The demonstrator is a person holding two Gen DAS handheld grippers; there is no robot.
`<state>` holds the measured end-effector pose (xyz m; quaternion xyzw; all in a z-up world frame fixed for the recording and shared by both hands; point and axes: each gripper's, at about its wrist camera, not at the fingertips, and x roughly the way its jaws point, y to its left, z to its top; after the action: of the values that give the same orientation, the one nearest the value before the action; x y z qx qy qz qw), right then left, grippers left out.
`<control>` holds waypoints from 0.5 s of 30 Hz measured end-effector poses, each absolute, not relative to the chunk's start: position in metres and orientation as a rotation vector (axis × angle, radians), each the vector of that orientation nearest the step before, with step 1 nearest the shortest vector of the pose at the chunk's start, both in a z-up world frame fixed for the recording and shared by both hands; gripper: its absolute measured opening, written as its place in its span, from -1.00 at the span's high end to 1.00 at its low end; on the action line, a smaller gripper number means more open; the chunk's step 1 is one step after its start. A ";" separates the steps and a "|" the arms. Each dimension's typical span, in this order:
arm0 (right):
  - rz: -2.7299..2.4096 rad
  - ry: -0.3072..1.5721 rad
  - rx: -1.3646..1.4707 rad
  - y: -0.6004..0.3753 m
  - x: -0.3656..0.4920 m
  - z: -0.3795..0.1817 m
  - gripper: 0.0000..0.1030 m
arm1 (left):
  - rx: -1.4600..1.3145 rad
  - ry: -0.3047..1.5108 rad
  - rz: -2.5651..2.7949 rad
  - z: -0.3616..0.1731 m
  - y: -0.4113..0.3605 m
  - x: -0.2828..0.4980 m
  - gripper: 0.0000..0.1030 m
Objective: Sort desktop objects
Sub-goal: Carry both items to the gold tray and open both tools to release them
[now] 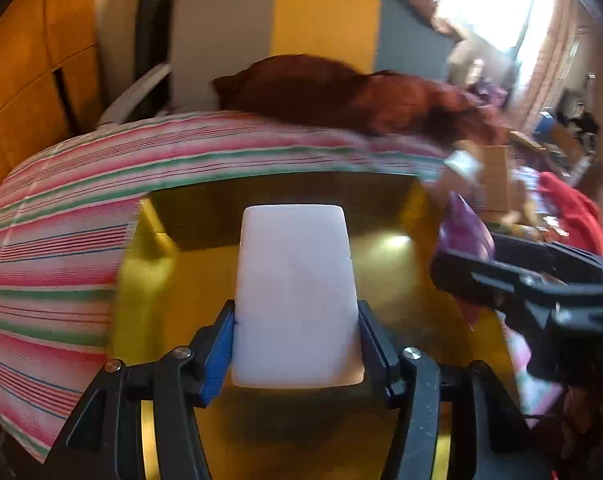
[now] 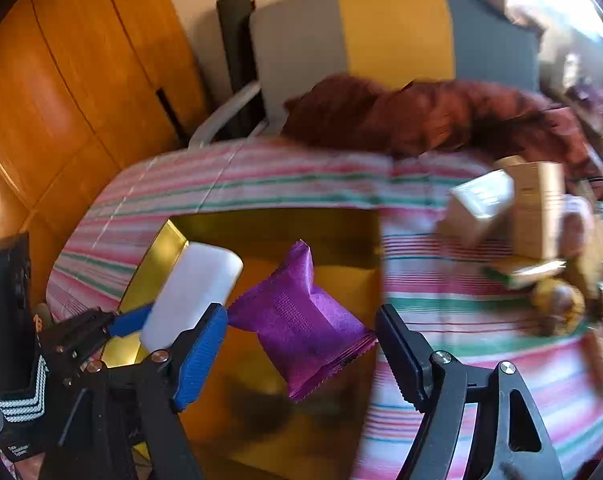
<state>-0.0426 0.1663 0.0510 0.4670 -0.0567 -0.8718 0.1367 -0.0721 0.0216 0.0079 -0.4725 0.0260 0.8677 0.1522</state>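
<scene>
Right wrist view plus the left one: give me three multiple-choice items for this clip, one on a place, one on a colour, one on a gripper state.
1. Where is the white rounded rectangular block?
A. on the striped cloth
B. between the left gripper's fingers, above the yellow box
C. among the cardboard boxes

2. What colour is the crinkled sealed packet?
A. purple
B. green
C. white

3. How is the right gripper set?
A. shut on the packet
B. shut on nothing
C. open around the packet

Answers:
1. B, both views show the fingers pressing the block's sides over the box.
2. A, the packet is plainly purple.
3. C, a gap shows beside each finger, at least along most of the packet.
</scene>
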 end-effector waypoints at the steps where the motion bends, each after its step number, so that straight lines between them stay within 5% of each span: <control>1: -2.510 -0.160 1.372 0.160 -0.049 0.046 -0.48 | -1.384 0.091 2.506 0.003 0.016 -0.079 -0.12; 7: -2.439 -0.186 1.551 0.133 -0.094 0.006 -0.49 | -1.557 0.097 2.560 -0.023 -0.010 -0.117 -0.14; 15: -2.343 -0.525 1.512 0.136 -0.122 -0.006 -0.63 | -1.525 0.008 2.642 -0.005 -0.026 -0.128 -0.18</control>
<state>-0.1221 0.1364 -0.0059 0.5266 -0.1828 -0.8163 0.1513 -0.1279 -0.0261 -0.0048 -0.4995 0.0025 0.8651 0.0456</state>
